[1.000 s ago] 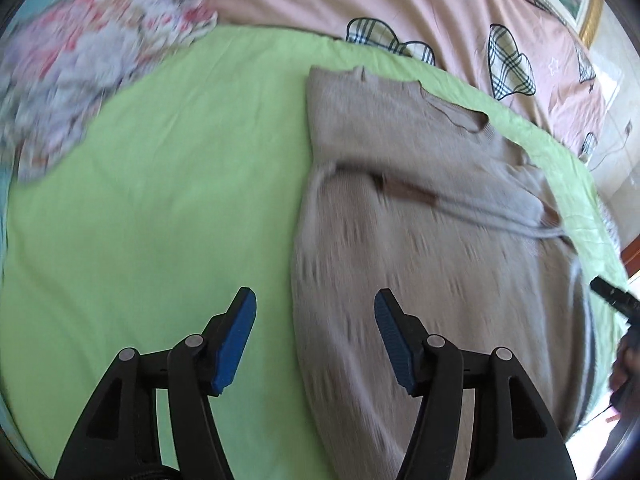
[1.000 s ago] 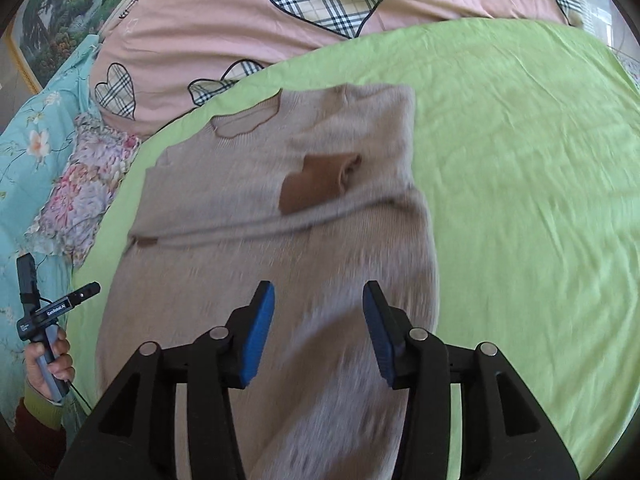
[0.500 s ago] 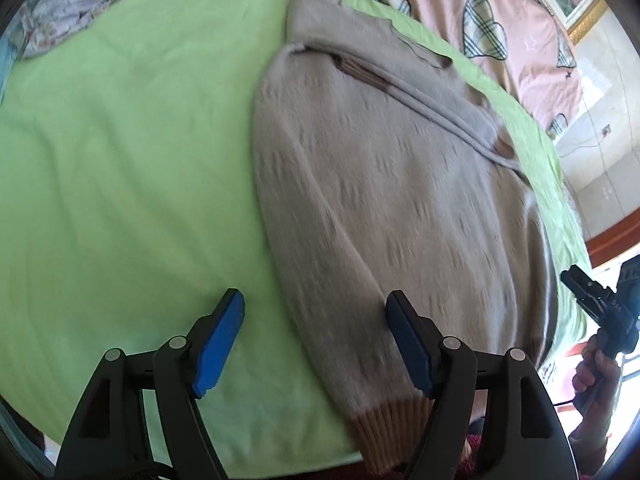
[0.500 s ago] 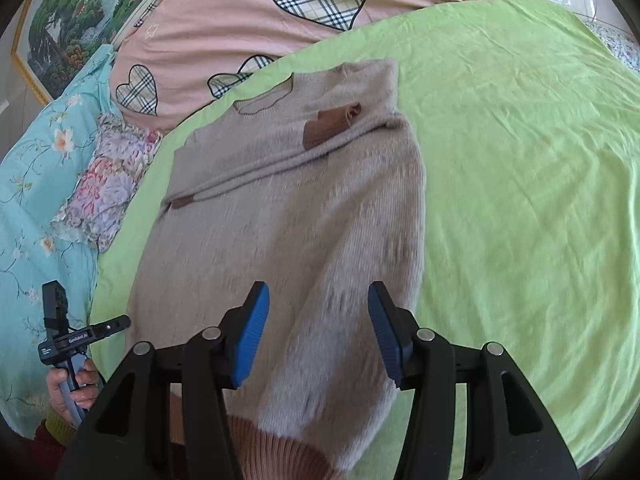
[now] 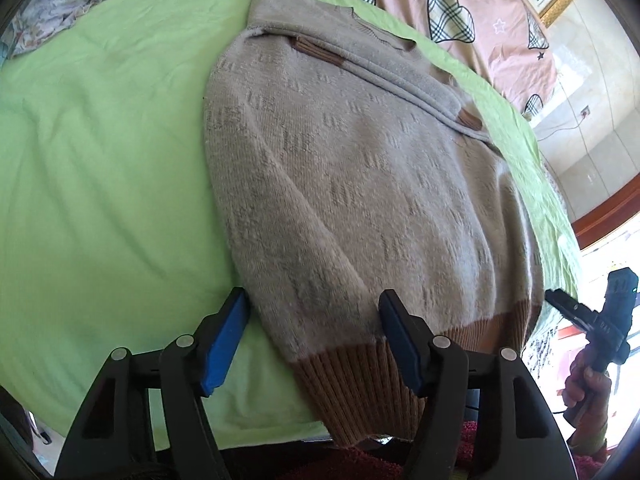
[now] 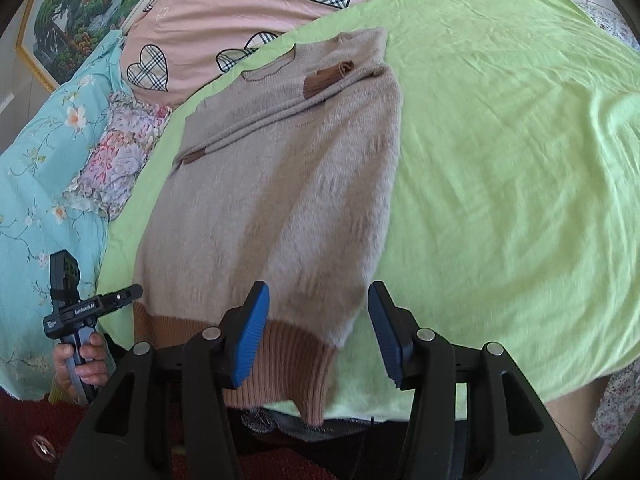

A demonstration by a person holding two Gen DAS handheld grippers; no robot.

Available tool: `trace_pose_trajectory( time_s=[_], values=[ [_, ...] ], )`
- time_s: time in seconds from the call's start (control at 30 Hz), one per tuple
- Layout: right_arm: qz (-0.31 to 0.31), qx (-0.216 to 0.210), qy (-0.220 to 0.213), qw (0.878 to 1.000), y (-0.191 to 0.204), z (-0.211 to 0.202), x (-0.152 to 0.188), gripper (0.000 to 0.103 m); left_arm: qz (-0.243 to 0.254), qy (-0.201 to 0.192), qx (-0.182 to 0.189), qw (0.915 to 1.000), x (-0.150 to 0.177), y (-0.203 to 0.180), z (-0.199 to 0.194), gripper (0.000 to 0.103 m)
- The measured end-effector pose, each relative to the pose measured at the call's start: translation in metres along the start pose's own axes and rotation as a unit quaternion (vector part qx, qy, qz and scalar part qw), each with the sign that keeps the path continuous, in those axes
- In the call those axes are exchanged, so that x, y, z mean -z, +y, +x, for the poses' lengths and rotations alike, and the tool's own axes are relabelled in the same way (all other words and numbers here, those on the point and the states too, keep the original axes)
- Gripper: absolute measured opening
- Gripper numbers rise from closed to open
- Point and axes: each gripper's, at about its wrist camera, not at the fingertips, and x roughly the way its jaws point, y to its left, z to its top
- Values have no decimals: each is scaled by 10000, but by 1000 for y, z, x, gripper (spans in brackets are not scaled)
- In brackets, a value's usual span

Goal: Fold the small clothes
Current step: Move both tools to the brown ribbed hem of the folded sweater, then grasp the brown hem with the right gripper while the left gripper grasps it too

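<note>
While the beige knitted sweater (image 5: pixel 360 184) lies flat on the green sheet (image 5: pixel 100 152), both grippers hang over its brown ribbed hem (image 5: pixel 352 384), which reaches the near edge of the bed. Both sleeves are folded across the sweater's chest, their brown cuffs (image 6: pixel 328 76) lying just below the neckline.

Over the sweater's left hem corner sits the left gripper (image 5: pixel 312 340), released; its jaws have just been closing a little, yet the blue pads (image 5: pixel 224 344) stand apart with the hem corner showing between them and nothing pinched. I cannot tell whether the pads brush the knit.

Over the sweater's right hem corner sits the right gripper (image 6: pixel 316 328), also unclenched, its pads either side of that corner and gripping nothing.

Beyond the sweater's collar a pink quilt with checked hearts (image 6: pixel 240 12) is bunched up. Off the sweater's left side lie a floral cloth (image 6: pixel 120 152) and a turquoise flowered cover (image 6: pixel 40 168). A framed landscape painting (image 6: pixel 72 20) hangs further back from the collar.
</note>
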Motion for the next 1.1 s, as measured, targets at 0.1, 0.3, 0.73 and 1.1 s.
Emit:
trace_pose_trajectory(
  time_s=[0.1, 0.3, 0.73, 1.1],
  values=[
    [93, -102, 157, 9998, -6, 1, 11, 53, -117, 6, 226, 9997, 6, 7, -4, 66],
    [-1, -474, 364, 9982, 4, 18, 28, 45, -255, 56, 565, 9981, 16, 18, -9, 61],
    [419, -271, -168, 9986, -41, -34, 25, 8, -225, 101, 704, 9972, 19, 23, -6, 56],
    [388, -351, 62, 9986, -48, -11, 27, 7, -180, 97, 911, 9956, 29, 33, -9, 16]
  ],
)
